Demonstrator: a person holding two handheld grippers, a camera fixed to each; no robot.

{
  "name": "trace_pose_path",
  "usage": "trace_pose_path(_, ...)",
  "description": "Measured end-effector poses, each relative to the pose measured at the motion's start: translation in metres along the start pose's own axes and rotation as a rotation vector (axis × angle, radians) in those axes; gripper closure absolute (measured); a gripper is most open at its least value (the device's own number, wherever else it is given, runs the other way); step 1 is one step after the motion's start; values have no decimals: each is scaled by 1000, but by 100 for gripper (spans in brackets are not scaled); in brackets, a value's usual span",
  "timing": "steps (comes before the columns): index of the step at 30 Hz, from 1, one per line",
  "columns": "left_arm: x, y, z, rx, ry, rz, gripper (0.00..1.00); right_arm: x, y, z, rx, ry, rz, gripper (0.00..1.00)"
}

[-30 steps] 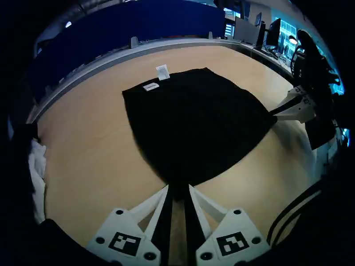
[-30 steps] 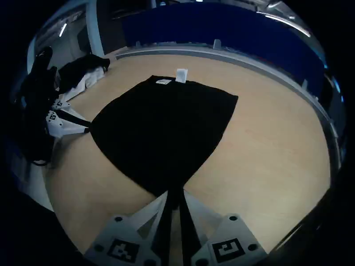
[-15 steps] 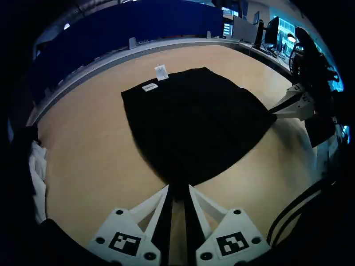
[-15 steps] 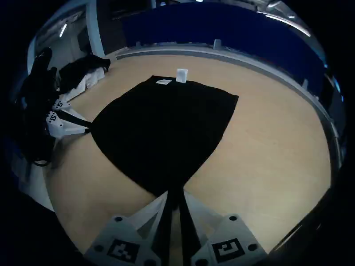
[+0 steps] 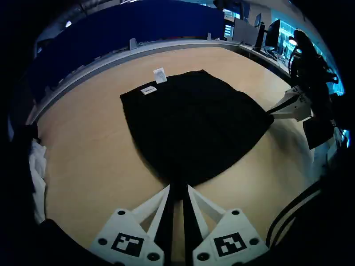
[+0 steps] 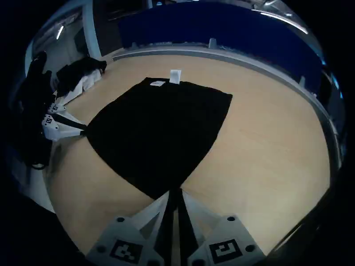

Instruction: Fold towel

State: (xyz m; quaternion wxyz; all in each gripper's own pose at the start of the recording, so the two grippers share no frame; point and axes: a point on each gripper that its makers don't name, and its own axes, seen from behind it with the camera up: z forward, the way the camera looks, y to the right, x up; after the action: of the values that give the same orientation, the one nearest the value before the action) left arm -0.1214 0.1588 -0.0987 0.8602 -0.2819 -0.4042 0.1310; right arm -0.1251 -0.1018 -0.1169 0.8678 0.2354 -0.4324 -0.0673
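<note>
Left tongs and right tongs each pinch a black towel corner.
It lies spread on my wooden table.

The black cloth towel is looking matt and soft, soaking up the light. The pale wooden tabletop beneath it is showing a smooth satin finish with faint grain. The white plastic left gripper and white plastic right gripper are looking matt, their black-and-white square markers printed flat. A small white label at the towel's far edge is looking papery. The crumpled white cloth heap is looking soft and rumpled.
</note>
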Motion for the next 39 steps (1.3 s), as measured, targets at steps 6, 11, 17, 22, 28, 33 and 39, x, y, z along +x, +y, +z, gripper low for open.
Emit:
trace_pose_path(6, -3, 4, 1, -3, -8, -5, 88, -2, 1, -1, -7, -6, -9, 95)
trace_pose_path(11, 1, 6, -1, -7, -1, -8, 88, 1, 4, -2, -13, -2, 11, 95)
trace_pose_path(17, 6, 7, -7, -7, 7, -32, 88, 9, 7, -9, -7, 8, 25, 95)
trace_pose_path(22, 14, 8, -17, -11, 13, -54, 88, 23, 9, -21, -4, 24, 18, 95)
trace_pose_path(28, 24, 10, -35, -22, 16, -86, 88, 43, 10, -39, 5, 51, 14, 95)
trace_pose_path(33, 32, 11, -52, -25, 18, -115, 88, 57, 6, -57, 17, 67, 10, 95)
trace_pose_path(39, 39, 16, -77, -35, 13, -145, 88, 63, -3, -79, 34, 67, 16, 95)
